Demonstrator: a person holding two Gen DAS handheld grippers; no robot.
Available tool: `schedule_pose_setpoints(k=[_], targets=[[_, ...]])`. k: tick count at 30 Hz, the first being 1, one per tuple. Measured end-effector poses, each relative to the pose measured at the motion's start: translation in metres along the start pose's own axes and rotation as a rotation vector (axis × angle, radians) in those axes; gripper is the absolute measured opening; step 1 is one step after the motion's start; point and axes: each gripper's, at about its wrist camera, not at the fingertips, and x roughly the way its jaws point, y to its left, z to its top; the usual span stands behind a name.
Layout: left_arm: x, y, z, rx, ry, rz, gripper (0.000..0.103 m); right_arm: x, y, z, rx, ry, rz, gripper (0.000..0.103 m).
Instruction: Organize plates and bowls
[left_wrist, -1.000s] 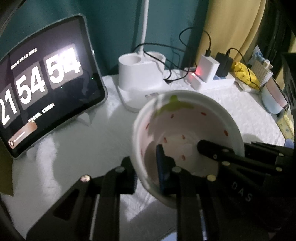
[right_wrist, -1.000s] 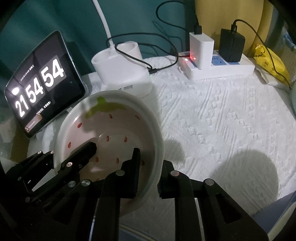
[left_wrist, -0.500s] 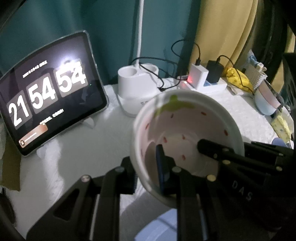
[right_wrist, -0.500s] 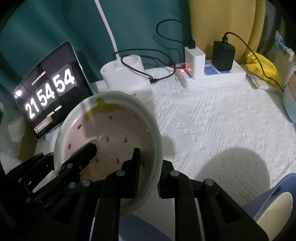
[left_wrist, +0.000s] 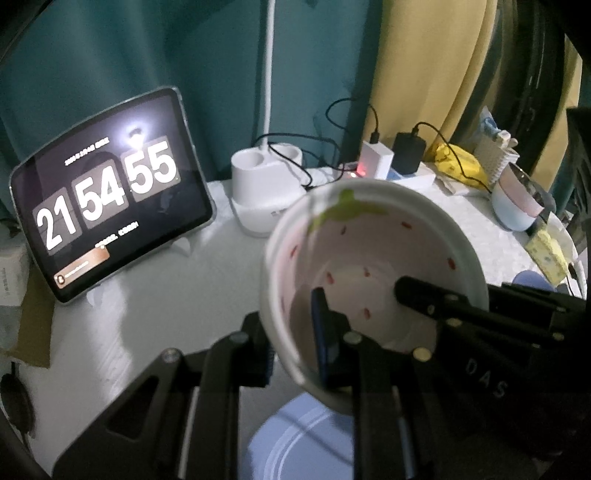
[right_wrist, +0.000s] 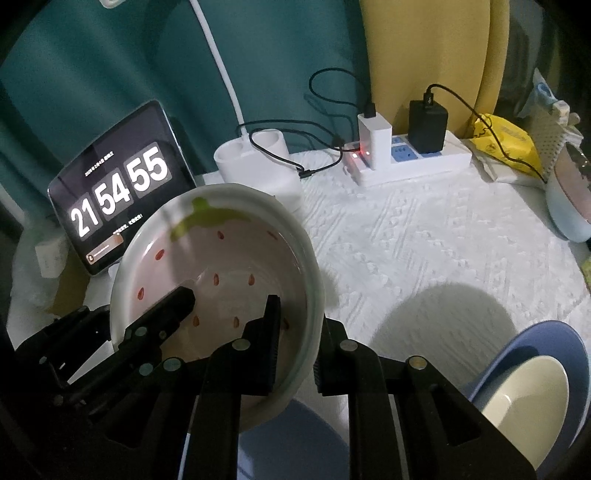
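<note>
Both grippers hold one white strawberry-patterned bowl (left_wrist: 369, 258) in the air above the table; it also shows in the right wrist view (right_wrist: 221, 266). My left gripper (left_wrist: 291, 343) is shut on its left rim, one finger inside and one outside. My right gripper (right_wrist: 295, 350) is shut on its right rim in the same way. A blue plate (left_wrist: 295, 439) lies below the bowl, also showing in the right wrist view (right_wrist: 295, 443). At the lower right a cream bowl (right_wrist: 524, 398) sits in a blue bowl (right_wrist: 546, 339).
A tablet clock (right_wrist: 118, 188) leans at the back left. A white lamp base (right_wrist: 258, 162) and a power strip with chargers (right_wrist: 406, 155) stand at the back. A pale blue and pink bowl (left_wrist: 517, 206) and a yellow sponge (left_wrist: 546, 251) lie at the right. A white cloth (right_wrist: 424, 240) covers the table.
Both grippers have risen and drawn back with the bowl. The blue plate and the stacked bowls have come into view below. The clock has ticked to 55.
</note>
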Motion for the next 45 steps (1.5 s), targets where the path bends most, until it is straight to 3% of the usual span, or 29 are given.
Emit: schedule_pose_setpoints(k=[28, 45], targets=[[-0.055, -0.045, -0.009, 0.021, -0.062, -0.001, 0.017, -0.065, -0.021, -0.023, 0.014, -0.083, 0.011, 0.016], [-0.069, -0.100, -0.015, 0.070, -0.076, -0.035, 0.017, -0.103, -0.064, -0.036, 0.051, -0.118, -0.004, 0.016]])
